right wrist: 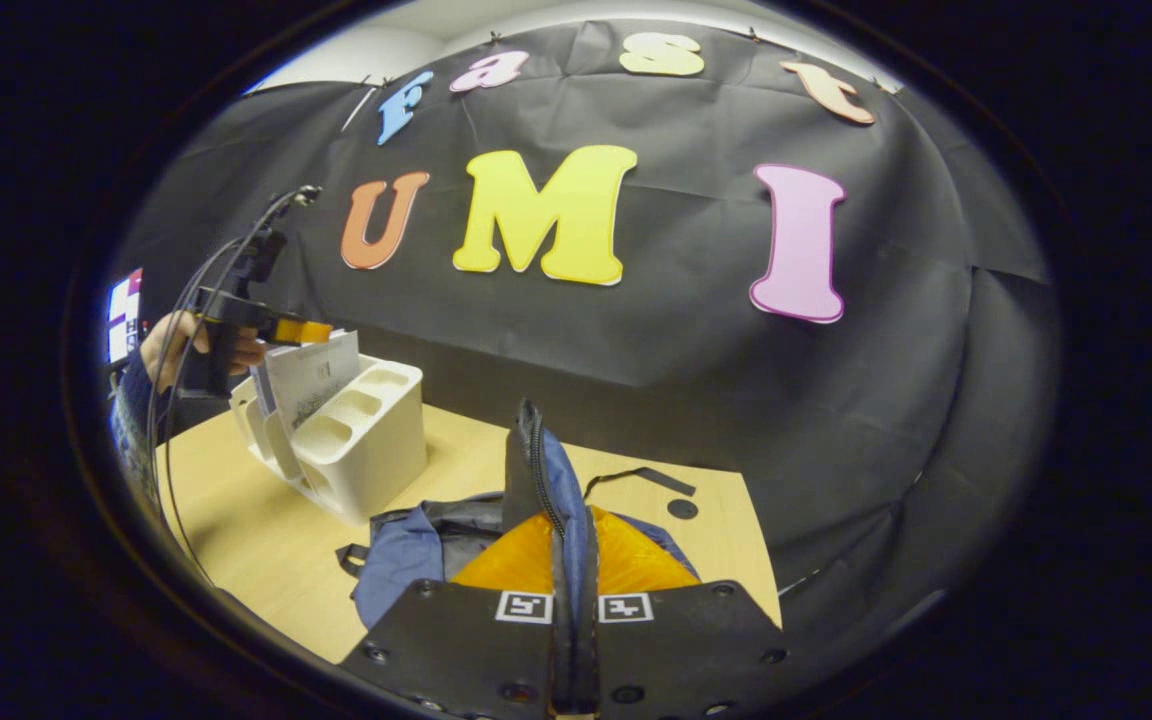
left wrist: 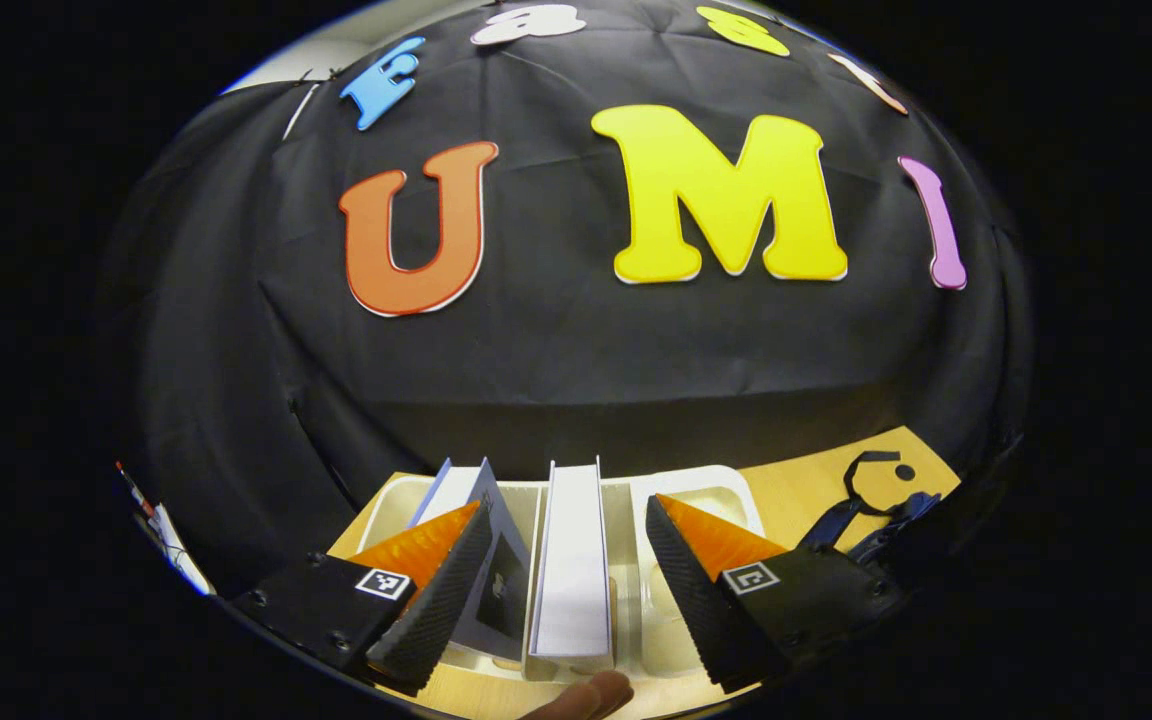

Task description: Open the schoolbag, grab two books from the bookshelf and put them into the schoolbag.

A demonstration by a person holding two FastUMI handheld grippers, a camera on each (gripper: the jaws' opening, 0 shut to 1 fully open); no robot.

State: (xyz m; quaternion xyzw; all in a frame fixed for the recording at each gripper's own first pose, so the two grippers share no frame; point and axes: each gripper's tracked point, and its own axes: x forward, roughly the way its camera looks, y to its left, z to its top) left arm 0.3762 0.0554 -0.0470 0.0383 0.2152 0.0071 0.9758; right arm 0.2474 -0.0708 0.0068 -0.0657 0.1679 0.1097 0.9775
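Note:
In the left gripper view my left gripper [left wrist: 566, 505] stands open over the white bookshelf [left wrist: 706, 485], one finger on each side of an upright white book [left wrist: 573, 570]. A grey book [left wrist: 496, 580] leans against the inner side of the left finger. In the right gripper view my right gripper [right wrist: 573, 545] is shut on the raised zipper flap [right wrist: 534, 465] of the blue schoolbag [right wrist: 401, 555], holding it upright. Farther off on the left, a hand [right wrist: 168, 348] holds the left gripper [right wrist: 288, 330] at the top of a book [right wrist: 314, 378] in the bookshelf [right wrist: 371, 450].
The bookshelf and schoolbag rest on a wooden table [right wrist: 266, 520]. A black bag strap [right wrist: 641, 478] lies on the table behind the bag, and the strap [left wrist: 871, 490] lies right of the shelf. A fingertip [left wrist: 588, 695] shows at the near edge. The black wall stands close behind.

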